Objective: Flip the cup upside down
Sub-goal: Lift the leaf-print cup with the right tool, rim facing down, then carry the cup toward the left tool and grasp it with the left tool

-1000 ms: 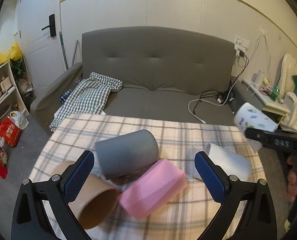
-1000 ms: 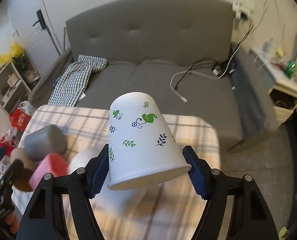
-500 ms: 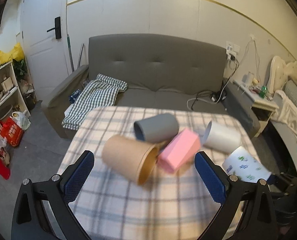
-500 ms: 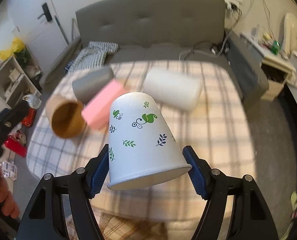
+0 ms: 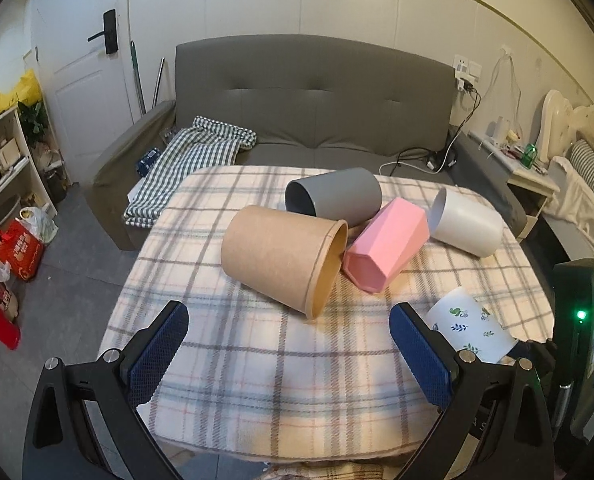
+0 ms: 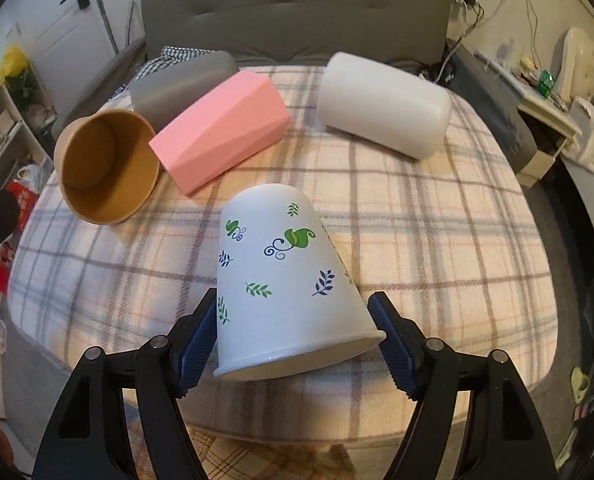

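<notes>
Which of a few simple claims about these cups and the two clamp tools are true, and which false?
1. The right gripper grips the leaf-printed paper cup. True.
2. The left gripper holds the brown paper cup. False: it is open and holds nothing.
3. The pink cup lies on its side. True.
4. The white cup stands upright. False: it lies on its side.
5. The grey cup lies on the sofa. False: it lies on the plaid-covered table.
</notes>
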A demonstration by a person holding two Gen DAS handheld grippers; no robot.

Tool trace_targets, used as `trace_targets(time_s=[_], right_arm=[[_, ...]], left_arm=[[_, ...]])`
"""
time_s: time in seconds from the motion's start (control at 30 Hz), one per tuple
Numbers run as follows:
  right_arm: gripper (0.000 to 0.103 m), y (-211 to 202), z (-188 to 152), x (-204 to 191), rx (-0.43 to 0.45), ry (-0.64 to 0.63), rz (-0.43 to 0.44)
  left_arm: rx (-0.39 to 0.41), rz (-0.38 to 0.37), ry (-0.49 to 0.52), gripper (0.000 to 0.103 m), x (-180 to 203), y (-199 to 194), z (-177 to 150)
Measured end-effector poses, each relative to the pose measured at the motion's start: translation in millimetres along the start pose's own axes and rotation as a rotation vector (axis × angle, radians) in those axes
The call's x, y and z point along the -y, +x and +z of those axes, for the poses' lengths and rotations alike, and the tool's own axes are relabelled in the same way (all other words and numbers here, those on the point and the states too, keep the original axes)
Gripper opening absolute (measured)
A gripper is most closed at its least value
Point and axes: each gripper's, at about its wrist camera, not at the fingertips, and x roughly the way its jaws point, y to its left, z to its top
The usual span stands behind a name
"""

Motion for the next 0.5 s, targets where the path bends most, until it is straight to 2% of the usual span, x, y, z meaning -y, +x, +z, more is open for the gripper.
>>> trace_targets(time_s=[0.07,0.13,0.2,0.3,0.5], right_arm=[[0.075,2,-1,-1,0.002,-0.015,-0.010],[0.078,9,-2,-2,-0.040,-0.026,-0.014],[0.080,9,-6,3,-0.043,-0.013,0.007],[0.092,-7,-8,9,-0.001,-0.009,0.030],[0.093,-49,-7,19,0.080,-0.042,0.038]], left_arm=[[-0.005,0.003,-0.003,0.103,-1,2,-1],[-0.017,0.004,-0.008,0.103,-2,3,-1],[-0.028,0.006,-0.014,0.103,-4,3,-1],[-0.031,0.013,-0.018,0.103,-5,-3,2],[-0.026,0.017,-0.018,0.103,4,-17,11]])
